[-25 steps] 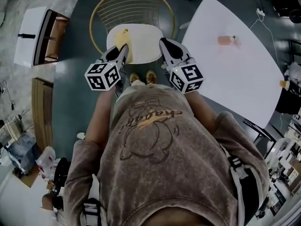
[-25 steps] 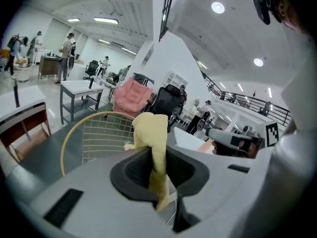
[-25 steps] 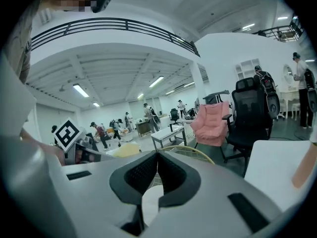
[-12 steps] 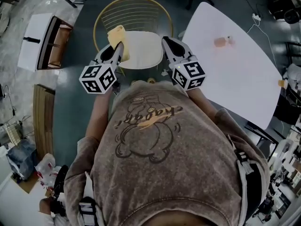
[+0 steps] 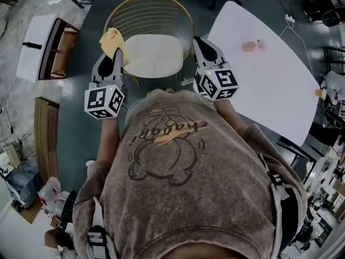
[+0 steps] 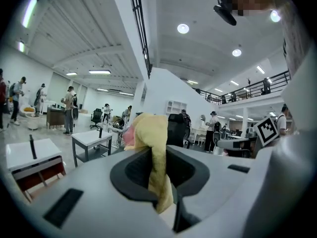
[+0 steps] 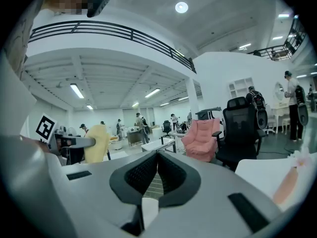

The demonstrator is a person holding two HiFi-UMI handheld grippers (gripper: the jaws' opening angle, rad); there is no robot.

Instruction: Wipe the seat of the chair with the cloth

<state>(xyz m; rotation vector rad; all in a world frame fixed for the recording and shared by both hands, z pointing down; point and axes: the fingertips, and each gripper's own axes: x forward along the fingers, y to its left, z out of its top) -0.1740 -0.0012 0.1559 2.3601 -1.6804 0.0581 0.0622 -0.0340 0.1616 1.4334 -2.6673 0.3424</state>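
The yellow cloth (image 5: 110, 40) is clamped in the left gripper (image 5: 115, 54), held off the ten o'clock edge of the seat (image 5: 153, 55), over bare floor (image 5: 81, 117). The right gripper (image 5: 197, 42) is held closed and empty at the three o'clock edge; the white table (image 5: 269, 85) is seen near beyond it.

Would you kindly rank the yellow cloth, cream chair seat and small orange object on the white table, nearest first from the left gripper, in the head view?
1. Yellow cloth: clamped by the left gripper.
2. Cream chair seat: just right of it.
3. Small orange object: far right, on the white table.
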